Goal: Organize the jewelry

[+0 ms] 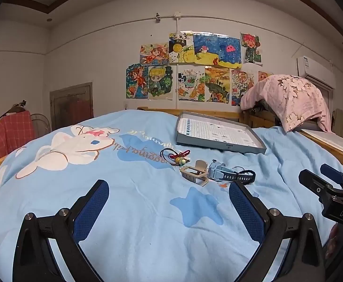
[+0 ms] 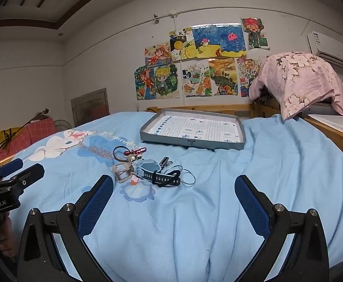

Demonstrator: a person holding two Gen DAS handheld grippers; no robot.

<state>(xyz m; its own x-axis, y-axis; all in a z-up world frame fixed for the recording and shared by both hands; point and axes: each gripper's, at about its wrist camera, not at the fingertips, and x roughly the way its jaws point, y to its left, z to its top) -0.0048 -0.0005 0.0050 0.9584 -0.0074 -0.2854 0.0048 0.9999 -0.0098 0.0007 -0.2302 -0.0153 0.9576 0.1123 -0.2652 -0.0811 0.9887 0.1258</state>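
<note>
Hovering wide open and empty, the left gripper (image 1: 169, 202) and right gripper (image 2: 173, 195) face jewelry heaped on the quilt (image 2: 277, 164) before the tray (image 2: 238, 127); the watch (image 2: 152, 171) touches thin hoops (image 2: 186, 176), so one pinch may drag several.

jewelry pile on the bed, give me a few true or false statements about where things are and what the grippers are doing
1. The grey tray already holds the watch. False: the watch lies on the blue bedcover, in front of the tray.
2. Both grippers are open and hold nothing. True: left gripper and right gripper both stand wide apart.
3. The beige hair claw lies beside the watch. True.
4. The thin wire hoops hang on the wall. False: they lie on the bedcover by the watch strap.
5. A pink floral cloth is draped behind the bed. True.
</note>
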